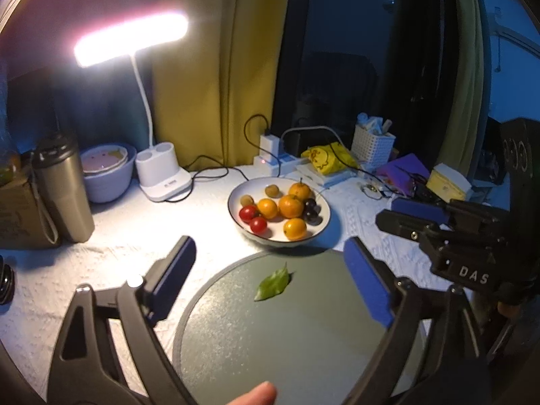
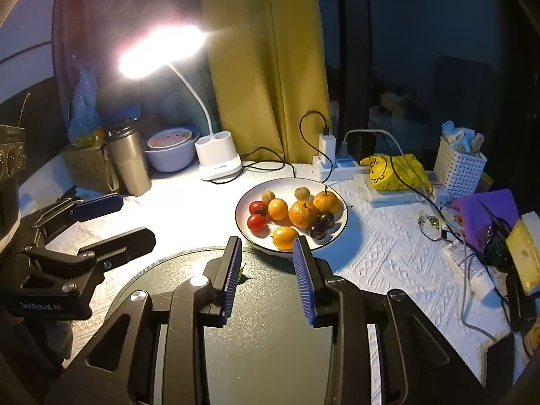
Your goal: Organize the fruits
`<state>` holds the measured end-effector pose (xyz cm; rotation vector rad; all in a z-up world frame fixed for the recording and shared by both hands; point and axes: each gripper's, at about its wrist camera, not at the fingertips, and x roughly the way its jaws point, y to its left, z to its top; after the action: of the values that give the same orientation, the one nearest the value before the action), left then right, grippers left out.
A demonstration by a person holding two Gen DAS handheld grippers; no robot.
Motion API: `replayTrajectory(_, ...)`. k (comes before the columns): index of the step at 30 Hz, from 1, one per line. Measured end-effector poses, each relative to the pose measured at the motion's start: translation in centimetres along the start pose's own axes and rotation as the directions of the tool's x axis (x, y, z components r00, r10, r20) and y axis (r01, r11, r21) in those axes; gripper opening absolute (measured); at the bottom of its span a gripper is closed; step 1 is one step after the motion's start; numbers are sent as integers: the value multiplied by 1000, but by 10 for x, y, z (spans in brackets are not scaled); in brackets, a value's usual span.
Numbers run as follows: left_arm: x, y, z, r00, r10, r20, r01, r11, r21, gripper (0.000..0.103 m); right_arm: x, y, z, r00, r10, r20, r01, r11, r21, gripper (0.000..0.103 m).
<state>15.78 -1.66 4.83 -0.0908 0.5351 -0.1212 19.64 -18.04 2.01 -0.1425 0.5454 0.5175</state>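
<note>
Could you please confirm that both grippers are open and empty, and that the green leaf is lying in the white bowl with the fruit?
Not quite: the green leaf lies on the round grey tray, not in the white bowl, as the left wrist view shows. The rest holds.

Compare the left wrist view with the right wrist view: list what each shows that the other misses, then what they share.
Only the left wrist view shows the whole green leaf on the round grey tray, and a fingertip at the bottom edge. Only the right wrist view shows the blue plastic bag behind the steel tumbler; there the right tongs hide most of the leaf. Both show the white fruit bowl, the lit desk lamp, the white basket, and both tongs open and empty.
</note>
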Motion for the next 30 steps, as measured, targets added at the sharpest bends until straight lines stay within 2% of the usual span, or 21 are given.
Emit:
replayTrajectory(3,-14,-2,-2,1000,10,25,-10,1000,10,92,-11,5,0,1000,-9,16,9,1000,-5,35)
replayTrajectory(6,-26,-1,-2,999,11,45,-11,1000,8,92,-21,11,1,999,-11,32,11,1000,-12,41)
replayTrajectory(10,-42,0,-2,998,16,68,-16,1000,-7,92,-36,20,2,998,-14,56,15,1000,-26,42)
replayTrajectory(15,-57,1,-1,995,68,78,-67,998,-23,92,-54,30,5,996,-21,89,25,999,-42,44)
replayTrajectory(18,-68,1,-2,991,90,103,-88,996,-31,92,-65,34,6,993,-24,113,30,999,-45,51)
replayTrajectory(20,-77,2,-1,985,115,126,-110,993,-40,92,-72,37,7,991,-30,127,36,998,-46,66)
replayTrajectory(22,-84,2,-1,980,140,142,-135,990,-47,92,-80,40,7,989,-36,140,43,998,-46,72)
replayTrajectory(30,-104,3,-3,964,201,177,-195,980,-49,92,-99,40,6,983,-56,176,60,998,-18,75)
